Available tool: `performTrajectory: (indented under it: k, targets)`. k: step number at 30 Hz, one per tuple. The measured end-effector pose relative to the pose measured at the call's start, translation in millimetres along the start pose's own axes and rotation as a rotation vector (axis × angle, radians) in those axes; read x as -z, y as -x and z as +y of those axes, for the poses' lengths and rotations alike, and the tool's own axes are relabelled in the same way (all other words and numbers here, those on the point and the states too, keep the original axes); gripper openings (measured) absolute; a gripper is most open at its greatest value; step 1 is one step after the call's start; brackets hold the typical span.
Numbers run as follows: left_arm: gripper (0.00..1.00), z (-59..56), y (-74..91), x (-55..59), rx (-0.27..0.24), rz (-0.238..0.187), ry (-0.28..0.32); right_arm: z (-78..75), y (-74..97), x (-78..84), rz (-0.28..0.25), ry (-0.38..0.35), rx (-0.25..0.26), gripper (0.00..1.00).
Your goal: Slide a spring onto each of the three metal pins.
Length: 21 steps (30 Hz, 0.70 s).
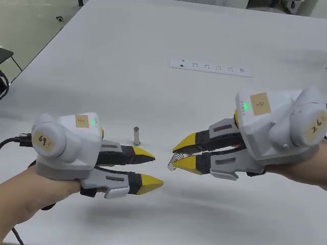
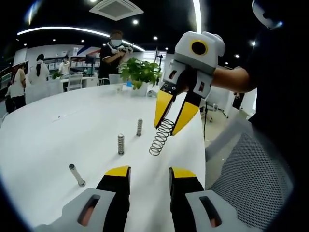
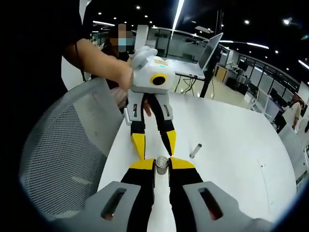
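Looks about two-thirds done: shows a near sleeved pin point(image 2: 120, 143) and a far sleeved pin point(image 2: 139, 127) upright on the white table point(image 2: 58, 140), each already wearing a coil, with a bare pin point(image 2: 76, 175) beside them. Shows the right gripper point(image 2: 168, 128) pinched on the last spring point(image 2: 161, 137) by one end (rest of the coil hanging free past the yellow tips), not yet at the bare pin. Shows the left gripper point(image 2: 149, 170) empty, jaws moderately apart, facing the right one; leaves only threading that spring on.

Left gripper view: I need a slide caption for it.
Right tool holds a spring over the table; two pins wear theirs, the third pin is bare.
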<state>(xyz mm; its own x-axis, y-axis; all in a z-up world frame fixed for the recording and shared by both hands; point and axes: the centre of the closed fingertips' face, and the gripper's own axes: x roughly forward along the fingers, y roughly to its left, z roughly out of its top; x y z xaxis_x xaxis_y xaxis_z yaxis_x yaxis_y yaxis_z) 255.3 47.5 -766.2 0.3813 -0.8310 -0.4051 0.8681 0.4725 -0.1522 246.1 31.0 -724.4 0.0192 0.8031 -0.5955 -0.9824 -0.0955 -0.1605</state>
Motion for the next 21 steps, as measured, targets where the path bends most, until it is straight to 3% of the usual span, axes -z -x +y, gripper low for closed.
performTrajectory:
  k: [17,21]
  targets:
    - [0.57,34.6,38.9,10.8,-0.178,-0.024,0.06,-7.1,-3.9,5.6,0.029,0.0,0.018,0.08]
    - [0.62,35.7,41.7,13.8,-0.19,-0.016,0.068,-10.9,-5.8,8.2,0.046,-0.014,0.029,0.08]
